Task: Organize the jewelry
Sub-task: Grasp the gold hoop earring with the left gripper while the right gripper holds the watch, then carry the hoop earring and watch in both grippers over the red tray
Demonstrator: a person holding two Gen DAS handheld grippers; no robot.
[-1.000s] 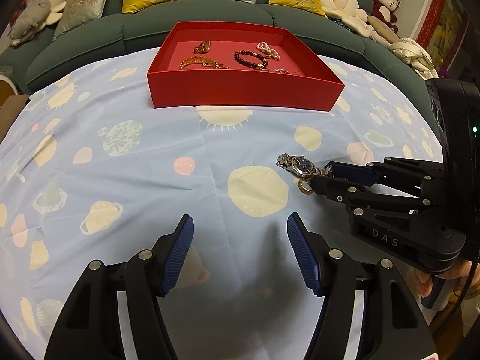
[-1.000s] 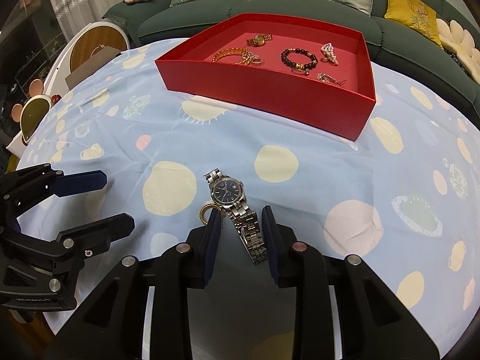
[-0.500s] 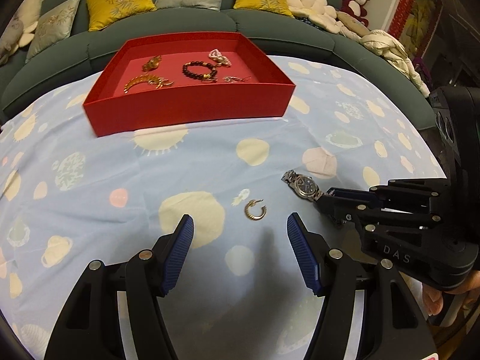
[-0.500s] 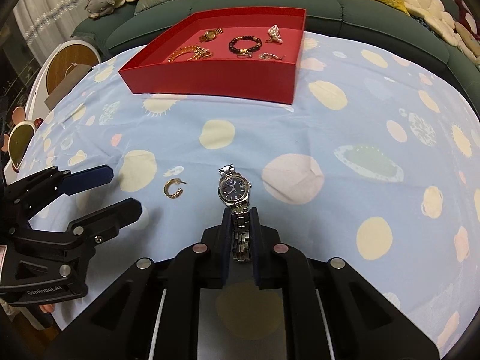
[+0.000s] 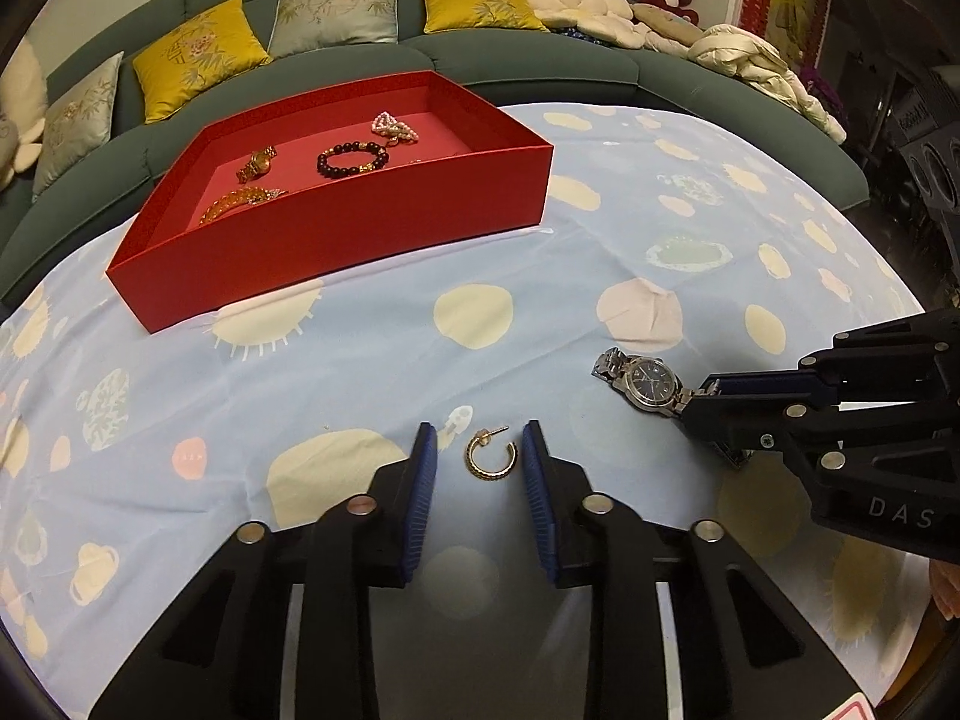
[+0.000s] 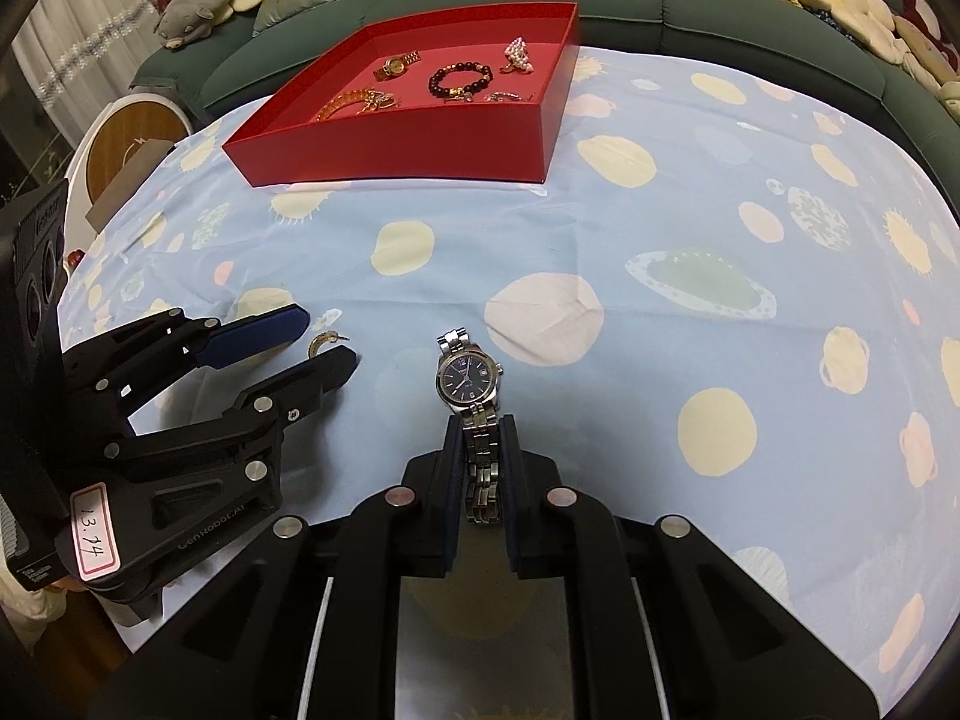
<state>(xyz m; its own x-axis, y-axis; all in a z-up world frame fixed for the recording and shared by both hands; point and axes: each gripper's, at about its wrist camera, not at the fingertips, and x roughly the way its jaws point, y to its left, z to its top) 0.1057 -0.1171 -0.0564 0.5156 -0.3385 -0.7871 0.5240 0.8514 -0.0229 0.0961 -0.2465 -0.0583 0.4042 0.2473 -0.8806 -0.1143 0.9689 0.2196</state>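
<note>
A gold hoop earring [image 5: 492, 461] lies on the blue patterned cloth between the fingers of my left gripper [image 5: 479, 443], which is open and partly closed around it without touching. In the right wrist view the earring [image 6: 324, 343] peeks out between the left gripper's fingertips [image 6: 327, 339]. My right gripper [image 6: 478, 420] is shut on the band of a silver watch [image 6: 468, 381] with a dark blue dial; the watch also shows in the left wrist view [image 5: 645, 383]. A red tray [image 5: 336, 222] holding several bracelets and other pieces stands farther back; the right wrist view shows it too [image 6: 390, 144].
A green sofa [image 5: 540, 60] with yellow and grey cushions curves behind the table. Plush toys and a blanket [image 5: 750, 60] lie on its right end. A round white and wooden stool [image 6: 129, 144] stands off the table's left edge.
My left gripper has moved over the earring and narrowed around it. My right gripper has closed on the watch band and holds it.
</note>
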